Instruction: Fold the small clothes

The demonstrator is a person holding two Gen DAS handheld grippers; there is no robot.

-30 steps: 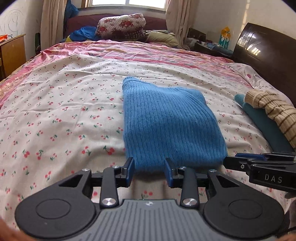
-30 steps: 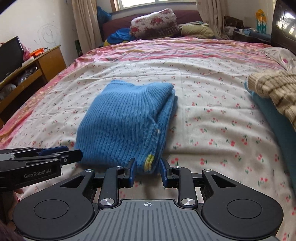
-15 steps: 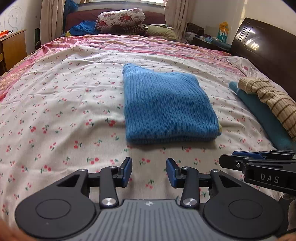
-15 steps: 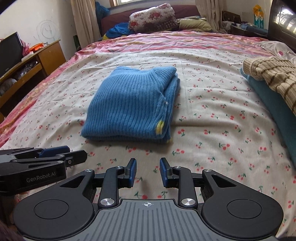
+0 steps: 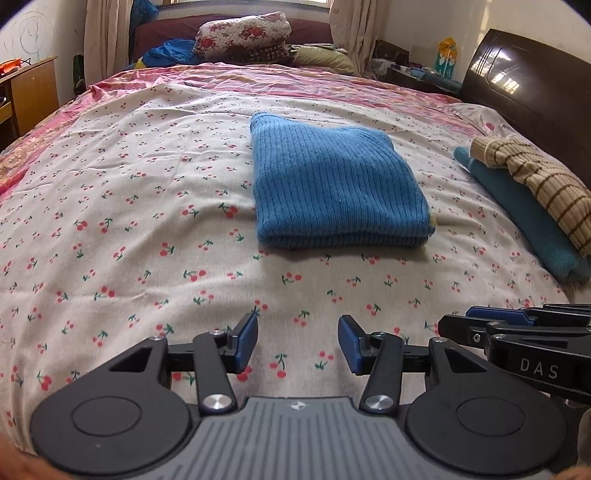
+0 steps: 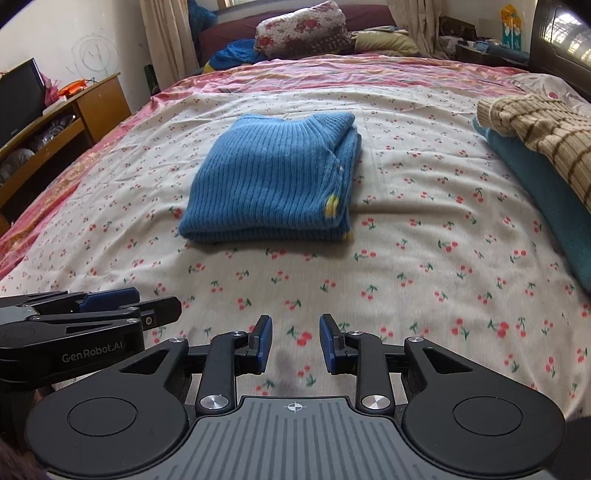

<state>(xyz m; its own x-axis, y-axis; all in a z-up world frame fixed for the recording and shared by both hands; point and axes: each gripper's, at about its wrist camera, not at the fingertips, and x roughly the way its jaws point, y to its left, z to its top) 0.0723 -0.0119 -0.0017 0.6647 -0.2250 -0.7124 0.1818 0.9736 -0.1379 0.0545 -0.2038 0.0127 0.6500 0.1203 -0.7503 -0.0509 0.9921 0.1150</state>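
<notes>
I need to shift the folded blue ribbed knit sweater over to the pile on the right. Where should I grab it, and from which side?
Probably take the folded blue ribbed knit sweater by its near edge, coming in low from the front. That edge is a thick rounded fold, so one grip should catch all layers. Its right side shows loose stacked edges with yellow trim that would likely splay. Both the left tongs and right tongs are open, short of it.

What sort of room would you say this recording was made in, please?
Most likely a home bedroom. The work surface is a large bed under a cherry-print sheet, with a dark wooden headboard at one side, rolled bedding piled beneath a curtained window, and a folded blue sweater lying on it.
</notes>
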